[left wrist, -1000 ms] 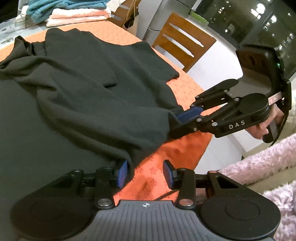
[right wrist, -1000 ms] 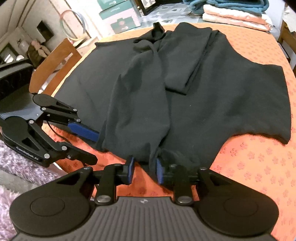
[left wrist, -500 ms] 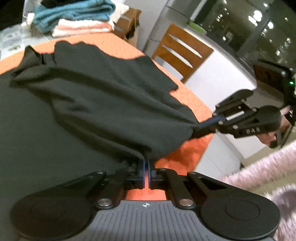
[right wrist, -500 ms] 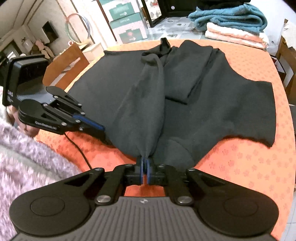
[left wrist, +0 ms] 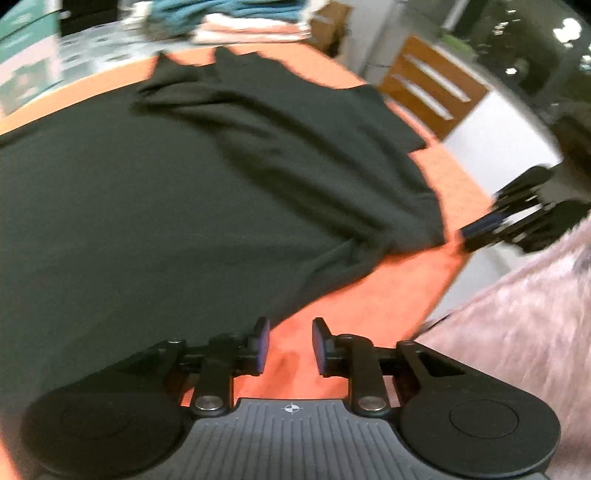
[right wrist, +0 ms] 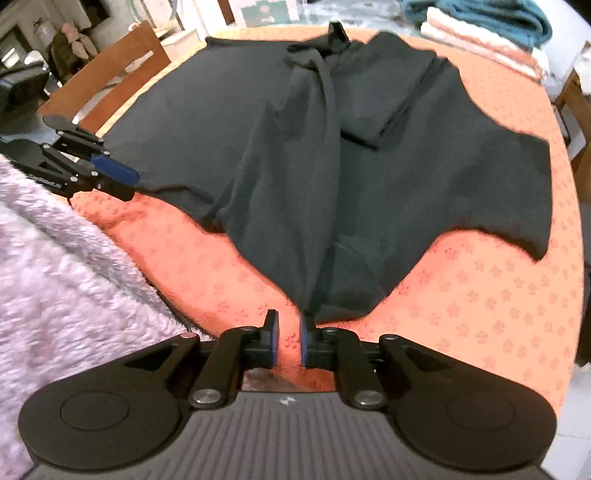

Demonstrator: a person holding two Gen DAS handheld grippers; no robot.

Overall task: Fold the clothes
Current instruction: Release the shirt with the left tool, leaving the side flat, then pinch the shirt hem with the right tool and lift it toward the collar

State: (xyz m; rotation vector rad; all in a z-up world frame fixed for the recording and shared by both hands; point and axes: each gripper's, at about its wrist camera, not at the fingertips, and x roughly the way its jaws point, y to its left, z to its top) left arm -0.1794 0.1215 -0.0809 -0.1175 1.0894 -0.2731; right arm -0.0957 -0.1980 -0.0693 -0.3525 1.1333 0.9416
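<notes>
Both grippers low, parted, left gripper (left wrist: 288, 345), right gripper (right wrist: 288, 341)

Light: warm indoor light from overhead, fairly even across the table (right wrist: 498, 295).
Left view: heavy motion blur throughout; the towels (left wrist: 251, 31) at the far edge are smeared and the chair (left wrist: 432, 88) at far right has soft edges.
Right view: sharp by comparison; the flower print on the table reads clearly.
Garment (right wrist: 351, 155): so dark that its folds show only as faint tonal steps.
Shadows: soft, a thin dark line under the garment's near hem.
Glare: small bright spots in the dark window (left wrist: 535, 40), far right.
Distortion: fisheye bends the table rim; black corners at the frame edges.
Near fleece (right wrist: 55, 277): blurred, pale.
</notes>
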